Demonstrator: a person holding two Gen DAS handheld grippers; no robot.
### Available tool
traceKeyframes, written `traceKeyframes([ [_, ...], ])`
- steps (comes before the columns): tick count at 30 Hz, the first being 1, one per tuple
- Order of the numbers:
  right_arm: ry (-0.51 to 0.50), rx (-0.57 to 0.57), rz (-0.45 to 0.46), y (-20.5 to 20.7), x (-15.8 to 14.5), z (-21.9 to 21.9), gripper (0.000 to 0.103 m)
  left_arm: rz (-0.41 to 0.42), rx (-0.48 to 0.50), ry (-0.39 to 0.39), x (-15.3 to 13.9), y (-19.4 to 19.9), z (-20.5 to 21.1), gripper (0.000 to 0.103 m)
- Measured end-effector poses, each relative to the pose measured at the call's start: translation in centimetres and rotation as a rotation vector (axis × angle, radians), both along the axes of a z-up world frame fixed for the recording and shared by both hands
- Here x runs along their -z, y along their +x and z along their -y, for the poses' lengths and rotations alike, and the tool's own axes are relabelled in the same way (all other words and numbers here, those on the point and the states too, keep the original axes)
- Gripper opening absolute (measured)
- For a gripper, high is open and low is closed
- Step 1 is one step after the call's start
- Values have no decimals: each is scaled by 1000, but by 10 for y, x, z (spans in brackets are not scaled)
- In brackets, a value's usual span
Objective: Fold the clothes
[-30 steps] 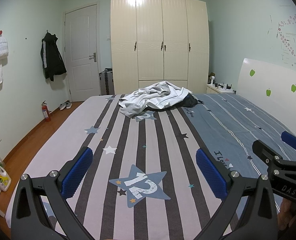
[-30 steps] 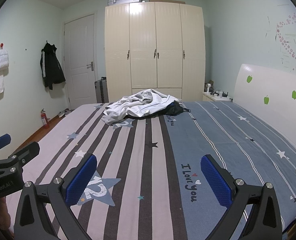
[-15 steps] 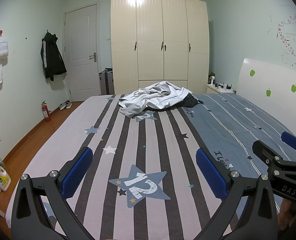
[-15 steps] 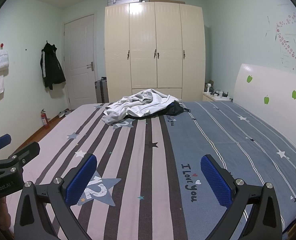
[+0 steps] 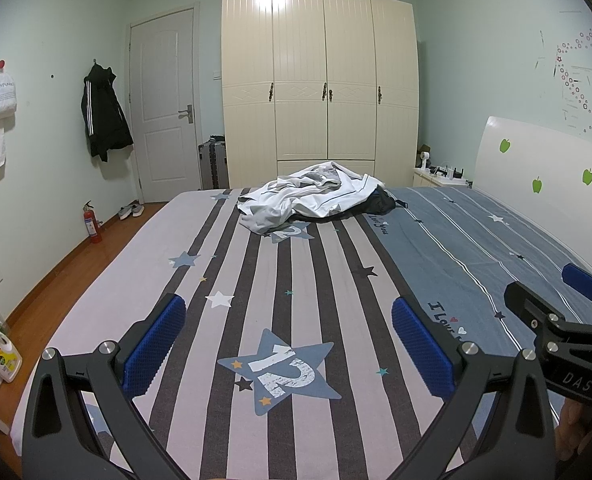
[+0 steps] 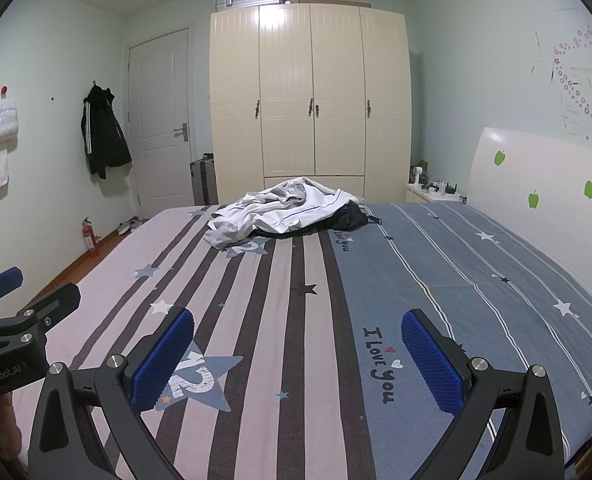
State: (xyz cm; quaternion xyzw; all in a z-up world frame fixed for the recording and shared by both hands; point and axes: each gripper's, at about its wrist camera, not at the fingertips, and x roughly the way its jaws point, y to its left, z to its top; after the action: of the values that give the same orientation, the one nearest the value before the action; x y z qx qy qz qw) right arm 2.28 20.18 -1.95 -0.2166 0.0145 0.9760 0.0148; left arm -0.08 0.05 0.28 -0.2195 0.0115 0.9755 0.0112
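Both grippers, left (image 5: 288,344) and right (image 6: 298,356), hang spread and empty over the near bed (image 5: 456,240), apparently ready to reach the crumpled clothes (image 5: 312,198) lying far across.

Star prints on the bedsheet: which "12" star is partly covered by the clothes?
The far "12" star, its top edge tucked under the white clothes pile. The near "12" star, between the left gripper's fingers, is fully exposed.

Home bedroom: bed (image 5: 296,280), wardrobe (image 5: 320,88).

Crumpled white clothes (image 5: 310,196) over dark garment (image 5: 380,202), far bed end
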Motion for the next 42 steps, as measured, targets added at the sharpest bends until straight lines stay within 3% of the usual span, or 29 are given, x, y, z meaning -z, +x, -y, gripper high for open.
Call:
traceKeyframes([
  [11,-3,7,3,0,0,-1,103,8,7,-2,1,-1,1,102],
  [17,0,30,-5,-1,-1,-3,103,-26,11,34,-4,0,8,102],
  [21,-86,9,24,-10,6,-16,103,4,-25,-6,9,-14,10,102],
  [25,-126,26,78,-35,31,-33,103,52,-21,16,39,-48,18,101],
  [28,-115,28,96,-64,55,-43,103,31,31,106,66,-87,22,102],
  [30,-76,28,100,-95,78,-46,103,16,32,68,86,-121,16,102],
  [32,-37,30,93,-129,98,-47,103,-59,54,22,102,-157,9,102],
  [35,28,18,37,-186,122,-47,103,-93,175,42,123,-219,6,102],
  [38,42,7,42,-245,143,-46,103,14,193,69,142,-279,9,101],
  [39,28,7,54,-261,148,-47,103,60,156,74,150,-303,13,101],
  [42,19,15,73,-306,159,-47,103,84,82,42,162,-353,18,101],
])
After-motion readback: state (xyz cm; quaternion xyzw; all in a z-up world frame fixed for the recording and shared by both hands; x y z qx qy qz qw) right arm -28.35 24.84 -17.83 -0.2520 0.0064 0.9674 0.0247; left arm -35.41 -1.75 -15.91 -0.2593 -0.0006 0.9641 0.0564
